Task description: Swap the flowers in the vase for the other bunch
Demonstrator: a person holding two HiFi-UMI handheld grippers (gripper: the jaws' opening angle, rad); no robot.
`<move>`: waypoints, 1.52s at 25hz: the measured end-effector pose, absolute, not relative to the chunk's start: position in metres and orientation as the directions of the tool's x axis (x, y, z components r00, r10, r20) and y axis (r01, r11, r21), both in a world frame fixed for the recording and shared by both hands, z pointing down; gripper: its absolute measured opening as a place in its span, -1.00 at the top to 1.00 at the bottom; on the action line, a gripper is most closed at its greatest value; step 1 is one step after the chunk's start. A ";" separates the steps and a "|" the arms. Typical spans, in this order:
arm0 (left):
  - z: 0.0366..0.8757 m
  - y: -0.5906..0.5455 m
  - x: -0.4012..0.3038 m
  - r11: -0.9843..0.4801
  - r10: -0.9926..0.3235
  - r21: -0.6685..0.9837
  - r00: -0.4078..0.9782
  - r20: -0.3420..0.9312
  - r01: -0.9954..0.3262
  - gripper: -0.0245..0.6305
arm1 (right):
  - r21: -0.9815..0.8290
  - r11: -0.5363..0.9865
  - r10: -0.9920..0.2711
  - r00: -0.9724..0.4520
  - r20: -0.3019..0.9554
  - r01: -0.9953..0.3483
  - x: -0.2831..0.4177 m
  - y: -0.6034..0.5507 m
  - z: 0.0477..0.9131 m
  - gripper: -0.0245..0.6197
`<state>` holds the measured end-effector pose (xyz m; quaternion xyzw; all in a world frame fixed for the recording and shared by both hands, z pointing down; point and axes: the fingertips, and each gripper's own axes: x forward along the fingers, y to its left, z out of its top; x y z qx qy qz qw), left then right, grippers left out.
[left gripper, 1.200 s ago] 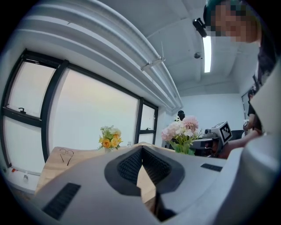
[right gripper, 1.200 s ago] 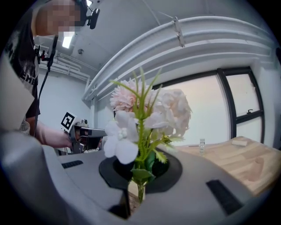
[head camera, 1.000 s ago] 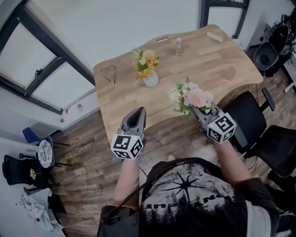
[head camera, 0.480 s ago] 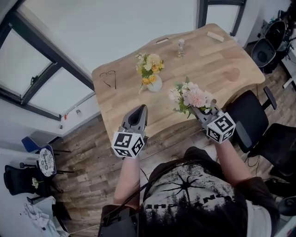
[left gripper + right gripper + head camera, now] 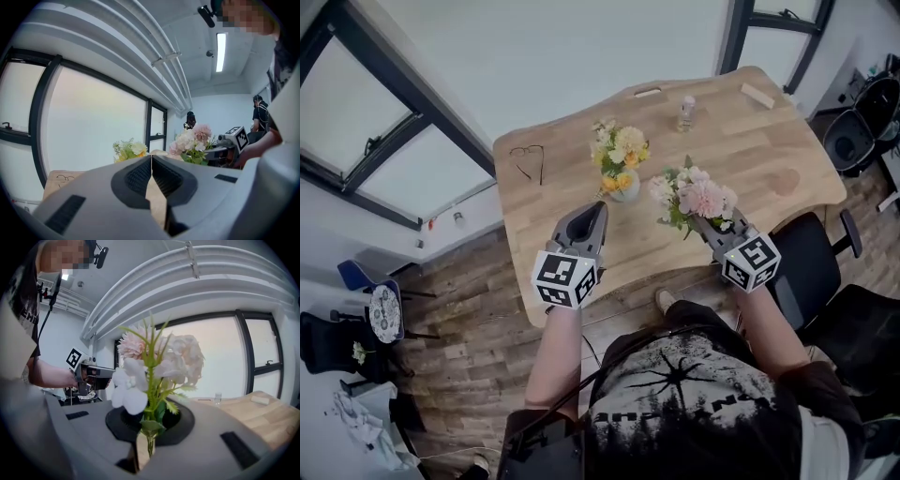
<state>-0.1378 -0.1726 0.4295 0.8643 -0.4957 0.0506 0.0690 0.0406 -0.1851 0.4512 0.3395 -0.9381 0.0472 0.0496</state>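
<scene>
Pink bunch (image 5: 695, 195) held aloft near the vase (image 5: 626, 191), yellow bunch (image 5: 621, 153) seated in it.

Right gripper (image 5: 701, 221) clenched on the green stems of the pink bunch, blooms upright above the jaws, over the wooden table (image 5: 544, 220) and just right of the white vase in the head view, apart from it. Yellow bunch standing in that vase near the middle of the table. Left gripper (image 5: 600, 207) pressed fully together with nothing between the jaws, hovering above the near part of the table just in front of the vase, not touching it. Farther back: a pair of glasses (image 5: 528, 159) at the left, a small clear bottle (image 5: 686, 112) and a pale block (image 5: 757, 94) near the far edge. Dark chair (image 5: 811, 255) by the table's right side.
</scene>
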 end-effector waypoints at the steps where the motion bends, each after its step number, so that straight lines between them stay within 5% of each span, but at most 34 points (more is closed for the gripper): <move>1: 0.429 -0.180 -0.138 -0.497 -0.850 0.064 0.500 0.168 -0.866 0.88 | -0.053 0.768 -0.629 -0.767 0.126 -0.638 0.039 -0.192 0.449 0.83; 7: 0.426 -0.216 -0.135 -0.495 -0.840 0.044 0.491 0.230 -0.868 0.85 | -0.072 0.783 -0.606 -0.784 0.132 -0.618 0.041 -0.231 0.452 0.83; 12: 0.429 -0.244 -0.131 -0.498 -0.828 0.007 0.477 0.294 -0.867 0.38 | -0.089 0.791 -0.593 -0.795 0.132 -0.605 0.039 -0.256 0.456 0.83; 18: 0.441 -0.270 -0.122 -0.486 -0.819 -0.009 0.452 0.354 -0.874 0.17 | -0.103 0.803 -0.574 -0.808 0.129 -0.587 0.041 -0.274 0.460 0.83; 35: 0.451 -0.301 -0.124 -0.418 -0.852 -0.148 0.330 0.407 -0.896 0.13 | -0.124 0.820 -0.543 -0.827 0.144 -0.559 0.047 -0.302 0.472 0.83; 38: 0.448 -0.306 -0.125 -0.399 -0.866 -0.178 0.306 0.396 -0.899 0.30 | -0.124 0.821 -0.540 -0.829 0.147 -0.557 0.047 -0.306 0.474 0.83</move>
